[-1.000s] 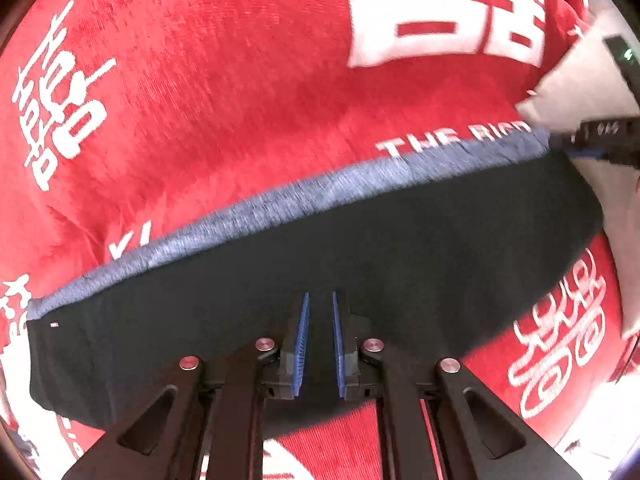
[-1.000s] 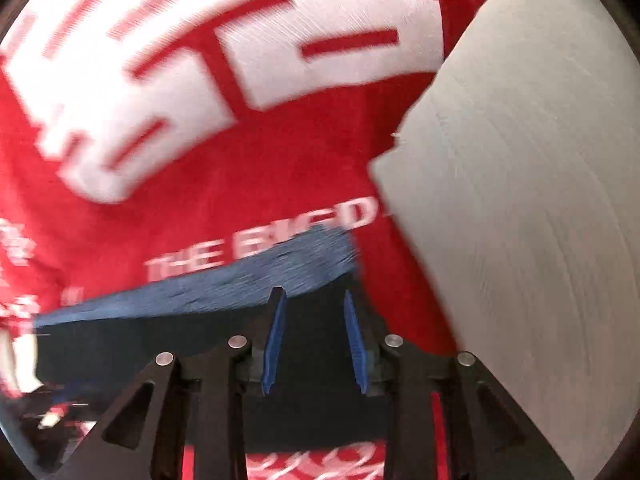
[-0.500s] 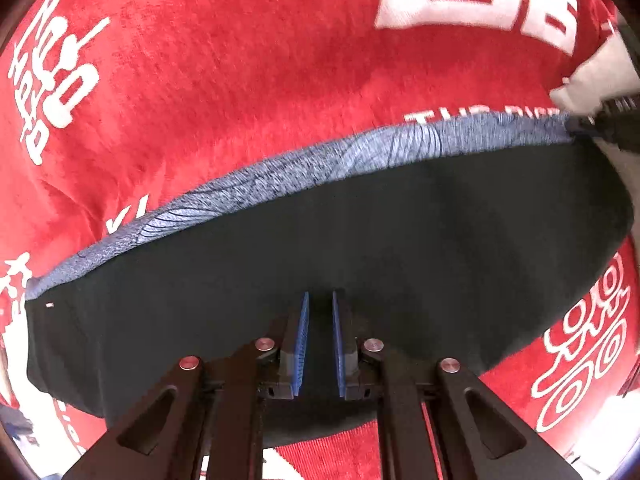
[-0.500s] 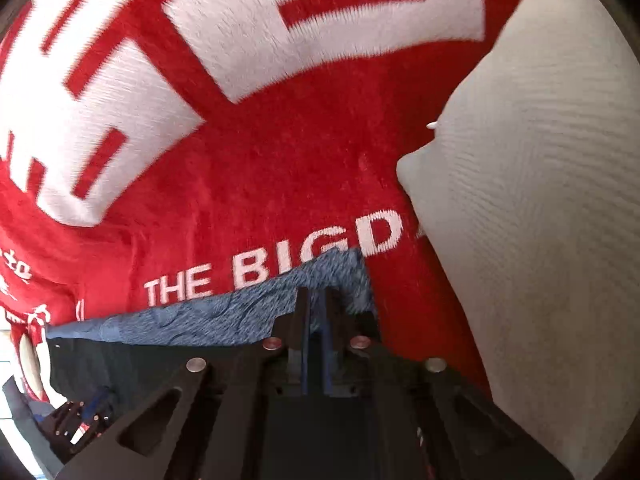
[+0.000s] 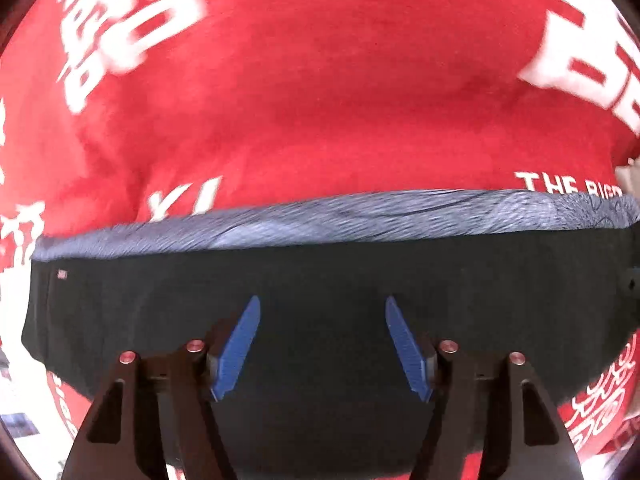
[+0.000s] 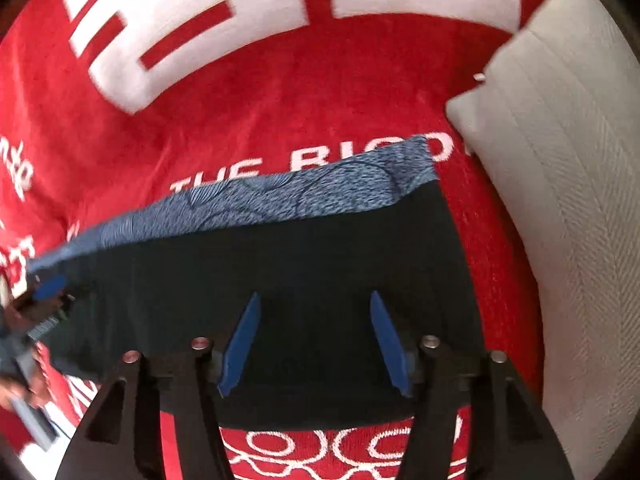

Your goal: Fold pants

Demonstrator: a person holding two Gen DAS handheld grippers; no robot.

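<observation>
The dark pants [image 5: 320, 280] lie folded on a red blanket [image 5: 320, 100] with white lettering, and a blue-grey patterned band [image 5: 320, 220] runs along their far edge. My left gripper [image 5: 322, 308] hovers over the dark cloth, its jaws opening wide and its blue pads [image 5: 236, 352] clear of the fabric. In the right wrist view the same pants [image 6: 280, 272] show their right corner with the patterned band [image 6: 320, 196]. My right gripper [image 6: 316, 304] is likewise opening above the cloth with nothing pinched between its pads. The left gripper's tip [image 6: 48, 288] appears at that view's left edge.
A grey-white ribbed pillow [image 6: 560, 200] lies just right of the pants, close to their corner. The red blanket stretches far ahead and to the left. Pale floor or bedding [image 5: 16, 392] shows at the lower left edge.
Both grippers, shut on the pants' edge before, have opened and let the cloth go. The pants now lie flat and both cameras have drawn back over the fold.
</observation>
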